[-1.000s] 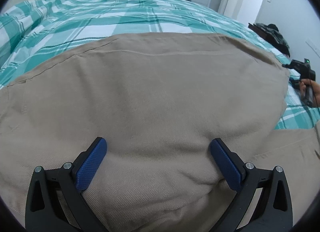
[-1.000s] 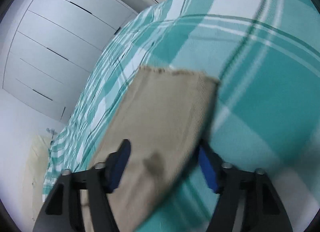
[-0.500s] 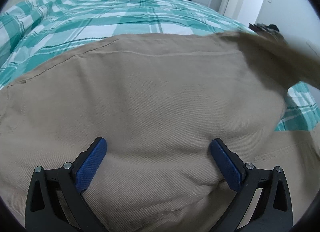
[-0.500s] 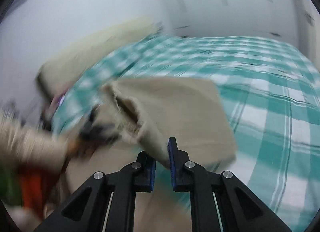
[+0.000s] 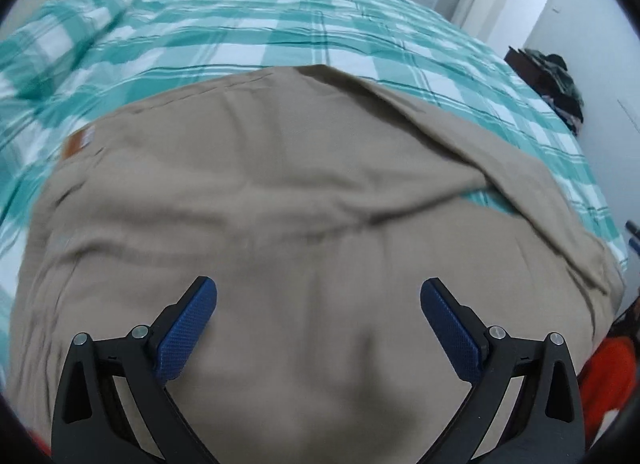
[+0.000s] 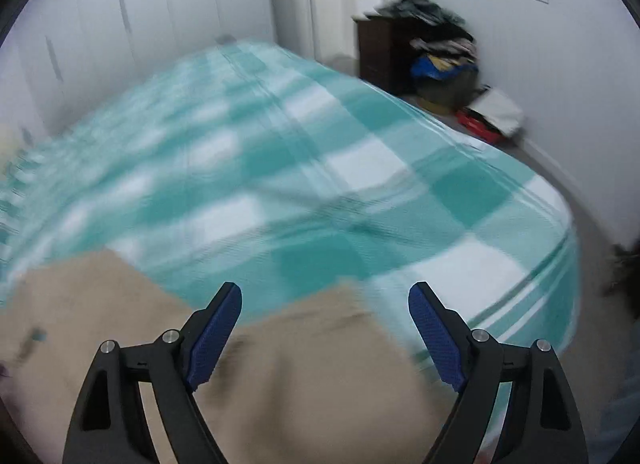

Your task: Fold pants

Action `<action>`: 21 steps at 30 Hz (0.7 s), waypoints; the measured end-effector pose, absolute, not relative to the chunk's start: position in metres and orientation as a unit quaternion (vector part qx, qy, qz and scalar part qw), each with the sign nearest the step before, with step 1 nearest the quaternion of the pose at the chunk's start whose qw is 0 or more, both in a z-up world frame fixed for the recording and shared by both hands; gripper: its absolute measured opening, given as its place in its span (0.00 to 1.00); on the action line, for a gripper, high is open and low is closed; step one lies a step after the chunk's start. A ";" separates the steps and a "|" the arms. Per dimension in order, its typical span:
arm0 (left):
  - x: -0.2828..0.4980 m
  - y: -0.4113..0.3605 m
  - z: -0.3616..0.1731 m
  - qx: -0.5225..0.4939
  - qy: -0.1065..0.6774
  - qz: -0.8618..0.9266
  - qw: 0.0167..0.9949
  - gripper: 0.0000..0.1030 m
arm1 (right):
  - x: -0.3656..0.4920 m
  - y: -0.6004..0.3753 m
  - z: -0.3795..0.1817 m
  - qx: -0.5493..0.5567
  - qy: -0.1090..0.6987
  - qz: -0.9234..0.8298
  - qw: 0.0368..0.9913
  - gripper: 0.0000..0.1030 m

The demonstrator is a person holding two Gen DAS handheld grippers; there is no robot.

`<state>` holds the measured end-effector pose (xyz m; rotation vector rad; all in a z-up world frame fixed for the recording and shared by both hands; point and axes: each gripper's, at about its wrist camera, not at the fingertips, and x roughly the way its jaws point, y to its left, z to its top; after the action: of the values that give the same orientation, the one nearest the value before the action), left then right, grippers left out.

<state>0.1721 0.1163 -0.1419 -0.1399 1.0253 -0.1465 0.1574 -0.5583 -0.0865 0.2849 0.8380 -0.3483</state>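
Note:
The tan pants [image 5: 280, 192] lie on the green-and-white checked bed, with a leg folded back over them from the right; a brown label shows at their left edge. My left gripper [image 5: 318, 304] is open and empty, just above the pants' near part. In the right wrist view the pants [image 6: 312, 364] fill the lower part, blurred. My right gripper [image 6: 325, 308] is open and empty above their near edge.
The checked bedspread [image 6: 280, 168] stretches away to white wardrobes [image 6: 120, 24]. A dark cabinet with a heap of clothes [image 6: 432, 40] stands at the right wall. The bed's right edge [image 6: 560, 264] drops to grey floor. An orange sleeve [image 5: 612, 376] shows at lower right.
My right gripper carried the pant leg over to the left, then opened and let it go; the leg now lies folded across the pants. My left gripper has stayed open and lifted back a little.

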 end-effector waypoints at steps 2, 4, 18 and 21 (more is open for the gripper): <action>0.153 0.117 -0.147 -0.081 0.486 -0.059 0.868 0.99 | 0.149 -0.510 -0.079 0.141 0.389 -0.120 0.903 0.83; 0.138 0.117 -0.157 -0.099 0.487 -0.054 0.866 0.99 | 0.138 -0.449 -0.076 0.143 0.379 -0.047 0.913 0.83; 0.111 0.106 -0.175 -0.030 0.496 -0.083 0.864 0.99 | 0.080 -0.250 -0.165 0.033 0.485 0.103 0.868 0.89; 0.111 0.107 -0.172 -0.044 0.500 -0.074 0.862 0.99 | 0.072 -0.250 -0.167 0.022 0.475 0.107 0.873 0.90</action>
<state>0.1112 0.1071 -0.1715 -0.0912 1.0482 -0.1555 0.0725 -0.2499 -0.1670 0.0452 0.9928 0.2228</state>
